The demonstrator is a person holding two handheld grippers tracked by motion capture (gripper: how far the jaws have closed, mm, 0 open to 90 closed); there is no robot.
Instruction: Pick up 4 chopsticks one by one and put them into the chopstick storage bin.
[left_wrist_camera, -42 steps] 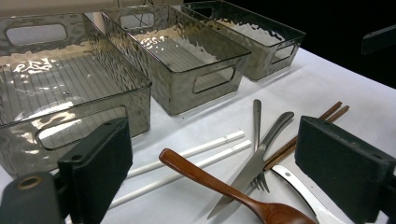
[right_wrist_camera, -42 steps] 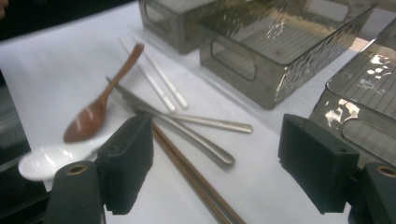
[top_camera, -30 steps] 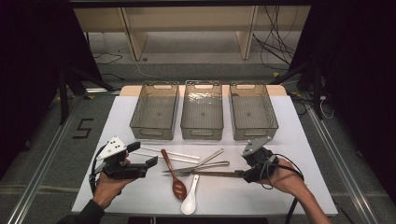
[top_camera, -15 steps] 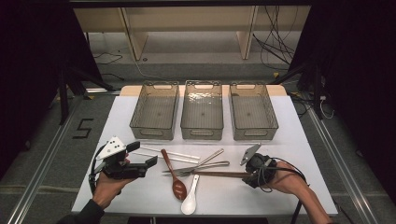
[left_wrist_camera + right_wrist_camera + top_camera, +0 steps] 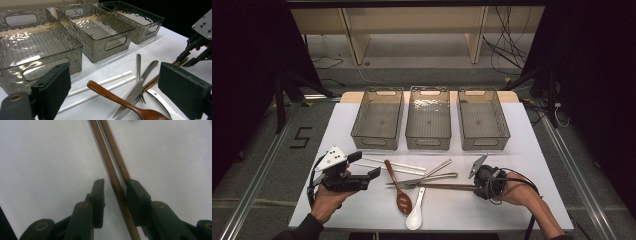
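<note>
Right gripper lower than a second ago, now down at table over near end of brown chopsticks. Jaws just closing; sticks between pads, one pad touching, other with small gap; not yet clamped. Judged: pick-up started, squeeze unfinished. Left gripper unmoved, jaws wide apart, holding nothing.

Right gripper view: pad gap, two sticks side by side. High view: sticks right of spoon, near bins. Left gripper view: fork, white sticks.

Two brown wooden chopsticks lie side by side, flat
</note>
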